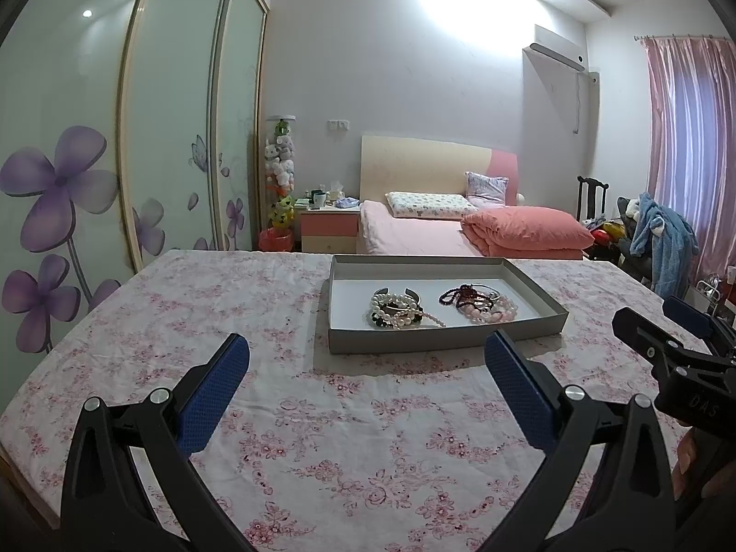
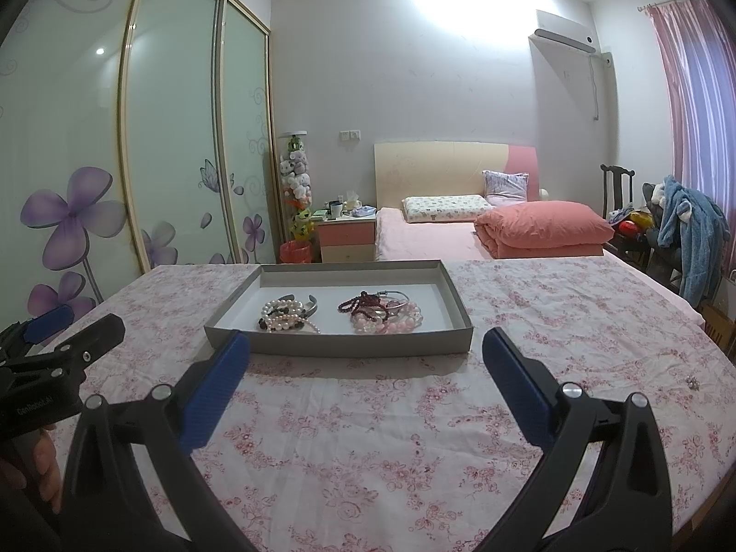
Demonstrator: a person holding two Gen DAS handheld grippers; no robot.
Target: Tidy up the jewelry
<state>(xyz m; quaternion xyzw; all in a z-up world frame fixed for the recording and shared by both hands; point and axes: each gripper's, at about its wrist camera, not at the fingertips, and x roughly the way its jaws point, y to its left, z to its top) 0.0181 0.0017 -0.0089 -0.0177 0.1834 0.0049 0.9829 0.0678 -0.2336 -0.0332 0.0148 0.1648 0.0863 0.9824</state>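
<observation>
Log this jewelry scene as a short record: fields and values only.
surface: table under a pink floral tablecloth
container: shallow grey tray, open, no lid in view
tray left pile: pearl bracelets with a metal bangle
tray right pile: pink and dark red bead bracelets
loose item: small sparkly piece on the cloth, right of tray
left gripper: open, empty
right gripper: open, empty

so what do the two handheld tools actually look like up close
Both match. The left tool and right tool each have two matte black plastic arms with triangular cut-outs and round silver pivot bolts. Each finger carries a flat blue pad with a fine dotted grip texture. Seen from the side, the bodies bear small pale lettering. No cables show. A bare fingertip shows at the frame edge; no sleeve is visible.
</observation>
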